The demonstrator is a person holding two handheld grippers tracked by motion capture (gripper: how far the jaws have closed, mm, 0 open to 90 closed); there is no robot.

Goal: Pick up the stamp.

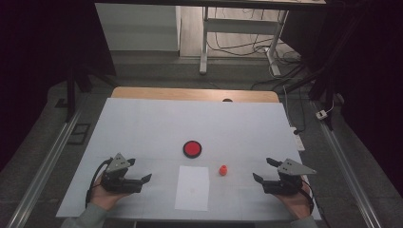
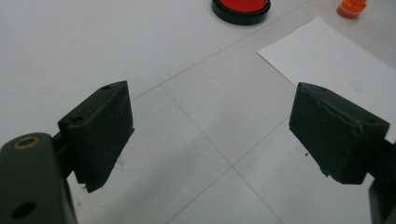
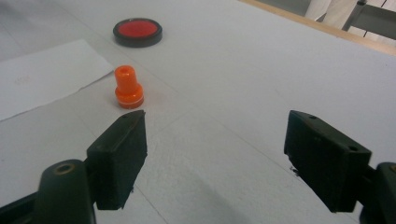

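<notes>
A small orange stamp [image 1: 223,170] [image 3: 128,87] [image 2: 352,7] stands upright on the white table, just right of a white paper sheet [image 1: 192,187] [image 2: 336,65] [image 3: 44,74]. A round red ink pad in a black rim [image 1: 192,148] [image 2: 241,6] [image 3: 137,31] lies behind the sheet. At the front left, a hand holds my left gripper [image 1: 140,171] [image 2: 212,135], open, nothing between its jaws, pointing toward the sheet. My right gripper [image 1: 265,169] [image 3: 219,158] rests open at the front right, empty, aimed left past the stamp.
The white table cover [image 1: 142,128] ends at a wooden strip [image 1: 195,93] along the far edge. Beyond it stand a metal desk frame [image 1: 204,42] and loose cables on the floor. Dark rails run along both sides of the table.
</notes>
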